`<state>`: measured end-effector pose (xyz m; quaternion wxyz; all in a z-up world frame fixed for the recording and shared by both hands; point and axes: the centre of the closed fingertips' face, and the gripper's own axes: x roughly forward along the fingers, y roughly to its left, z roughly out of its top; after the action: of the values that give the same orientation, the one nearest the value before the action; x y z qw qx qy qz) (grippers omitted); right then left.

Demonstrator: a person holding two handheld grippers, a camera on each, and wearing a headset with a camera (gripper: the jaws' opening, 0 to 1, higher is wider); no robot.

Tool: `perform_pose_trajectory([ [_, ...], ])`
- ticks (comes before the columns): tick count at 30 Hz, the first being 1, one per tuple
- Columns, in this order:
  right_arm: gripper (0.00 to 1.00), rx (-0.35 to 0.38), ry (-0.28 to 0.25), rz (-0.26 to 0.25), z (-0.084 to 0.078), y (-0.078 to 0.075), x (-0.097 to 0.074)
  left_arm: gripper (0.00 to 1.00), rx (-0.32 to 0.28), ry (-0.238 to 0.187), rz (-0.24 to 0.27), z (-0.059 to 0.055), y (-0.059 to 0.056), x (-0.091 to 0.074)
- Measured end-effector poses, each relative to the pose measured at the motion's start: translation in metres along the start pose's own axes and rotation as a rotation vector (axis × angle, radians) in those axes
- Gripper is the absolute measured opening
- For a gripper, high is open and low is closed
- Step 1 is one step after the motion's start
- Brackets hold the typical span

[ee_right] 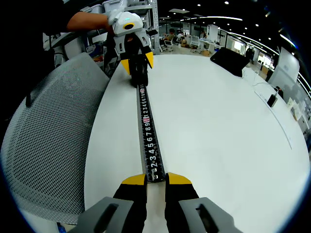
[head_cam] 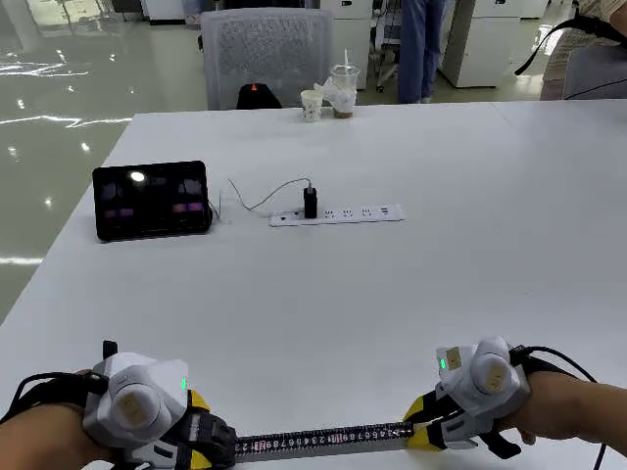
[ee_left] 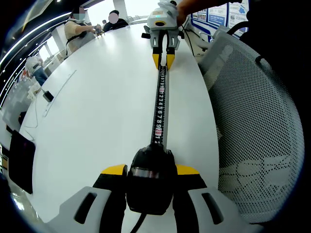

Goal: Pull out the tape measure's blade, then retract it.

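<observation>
A broad white desk (head_cam: pixel 392 294) carries everything. Towards its left side sits a dark-screened tablet (head_cam: pixel 152 200), its screen facing the near edge. Just right of it a thin white cable (head_cam: pixel 260 193) loops across the top to a black charger (head_cam: pixel 311 204), plugged into the left end of a white power strip (head_cam: pixel 338 213) lying flat near the middle. At the far edge a small paper cup (head_cam: pixel 312 105) and a clear plastic cup (head_cam: pixel 344 90) with a straw stand close together. Along the near edge the tape measure's blade (head_cam: pixel 323 438) runs drawn out low over the desk; whether it touches cannot be told
</observation>
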<state>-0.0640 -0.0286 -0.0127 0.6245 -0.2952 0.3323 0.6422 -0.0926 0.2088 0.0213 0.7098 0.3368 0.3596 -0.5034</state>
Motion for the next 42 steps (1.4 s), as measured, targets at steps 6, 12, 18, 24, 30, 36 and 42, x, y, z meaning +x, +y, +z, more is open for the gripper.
perform_pose_trajectory([
  [6,0.10,0.002,-0.001,-0.001,-0.0001,0.0000,-0.0002,0.31,-0.002,-0.001,0.000,0.0004,-0.0003,0.0000],
  [12,0.11,0.009,0.006,-0.001,0.0007,0.0004,0.0008,0.31,-0.009,-0.002,0.004,0.0007,-0.0007,-0.0001],
  [18,0.12,-0.017,0.040,0.002,0.0015,0.0008,0.0028,0.31,-0.007,0.009,0.003,0.0007,0.0005,0.0004],
  [24,0.12,-0.042,0.060,-0.010,0.0015,0.0021,0.0032,0.31,-0.014,0.006,0.009,0.0006,0.0017,0.0011],
  [30,0.12,-0.065,0.078,-0.021,0.0005,0.0015,0.0033,0.32,-0.023,0.008,-0.001,0.0013,0.0037,0.0018],
  [36,0.13,-0.071,0.095,-0.033,-0.0023,0.0009,0.0016,0.31,-0.011,0.034,-0.028,0.0012,0.0028,0.0019],
  [42,0.16,-0.074,0.103,-0.030,-0.0048,0.0051,-0.0001,0.31,-0.027,0.036,-0.041,0.0022,0.0027,-0.0005],
])
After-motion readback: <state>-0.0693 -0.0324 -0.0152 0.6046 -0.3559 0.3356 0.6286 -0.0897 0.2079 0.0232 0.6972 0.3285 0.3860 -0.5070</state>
